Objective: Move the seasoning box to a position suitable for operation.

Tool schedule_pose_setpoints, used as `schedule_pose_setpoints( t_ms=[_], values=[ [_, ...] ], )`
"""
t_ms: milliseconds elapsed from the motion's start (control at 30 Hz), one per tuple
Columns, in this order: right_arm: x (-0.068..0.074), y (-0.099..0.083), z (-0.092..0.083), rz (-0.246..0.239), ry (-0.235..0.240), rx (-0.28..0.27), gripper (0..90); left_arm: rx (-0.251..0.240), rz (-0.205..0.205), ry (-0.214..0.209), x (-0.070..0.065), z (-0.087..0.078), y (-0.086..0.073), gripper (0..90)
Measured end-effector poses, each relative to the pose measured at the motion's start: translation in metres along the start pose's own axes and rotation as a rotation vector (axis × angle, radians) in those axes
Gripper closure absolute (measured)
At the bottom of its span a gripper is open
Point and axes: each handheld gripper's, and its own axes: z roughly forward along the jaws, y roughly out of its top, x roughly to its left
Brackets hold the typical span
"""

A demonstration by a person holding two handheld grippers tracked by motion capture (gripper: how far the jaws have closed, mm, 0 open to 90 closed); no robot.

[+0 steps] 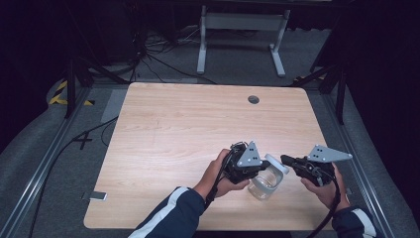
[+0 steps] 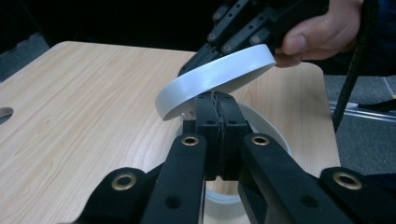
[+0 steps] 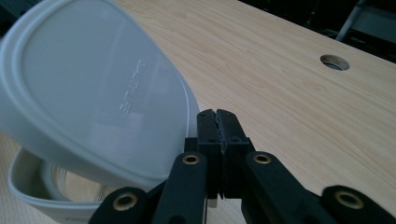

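A clear plastic container stands near the table's front right. Its white lid is tilted up off the opening. My left gripper is shut on the container's near rim; in the left gripper view its jaws pinch that rim under the raised lid. From the right, my right gripper is shut on the lid's edge. The right gripper view has the closed jaws at the rim of the lid, with the open container beneath it.
The wooden table has a round cable hole at the back right. A white desk frame stands on the floor beyond it. Cables and metal rails run along the table's left side.
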Motion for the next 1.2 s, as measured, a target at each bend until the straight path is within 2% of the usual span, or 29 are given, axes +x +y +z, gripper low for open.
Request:
schedule_pose_setpoints(
  t_ms=[300,367,400,533,567,600,633,733,1067,1100,1200],
  values=[
    [-0.004,-0.005,-0.003,0.001,-0.009,0.015,89.2,0.024,0.025,0.017,0.007,0.012,0.020,88.6],
    [-0.005,-0.007,-0.003,0.003,-0.014,0.022,89.1,0.032,0.031,0.014,0.009,0.016,0.022,88.0],
    [-0.006,-0.007,-0.004,0.004,-0.013,0.026,89.1,0.033,0.021,0.017,0.009,0.019,0.023,87.8],
    [-0.008,-0.010,-0.006,0.005,-0.028,0.030,89.0,0.042,0.019,0.023,0.013,0.026,0.026,87.3],
    [-0.008,-0.011,-0.006,0.011,-0.030,0.030,89.0,0.047,0.025,0.025,0.014,0.027,0.026,87.4],
    [-0.009,-0.012,-0.007,0.013,-0.032,0.031,89.0,0.039,0.011,0.024,0.013,0.028,0.026,87.3],
    [-0.009,-0.012,-0.007,0.012,-0.033,0.031,89.0,0.046,0.022,0.021,0.013,0.029,0.027,87.3],
    [-0.009,-0.013,-0.008,0.008,-0.034,0.033,88.9,0.040,0.020,0.017,0.013,0.029,0.027,87.1],
    [-0.010,-0.018,-0.014,-0.005,-0.057,0.043,87.4,0.048,0.028,0.045,0.013,0.005,0.016,85.2],
    [-0.009,-0.019,-0.014,-0.009,-0.062,0.043,87.2,0.061,0.047,0.048,0.013,0.001,0.014,85.0],
    [-0.009,-0.022,-0.019,-0.014,-0.071,0.042,86.1,0.076,0.052,0.068,0.012,-0.010,0.007,83.5]
  ],
)
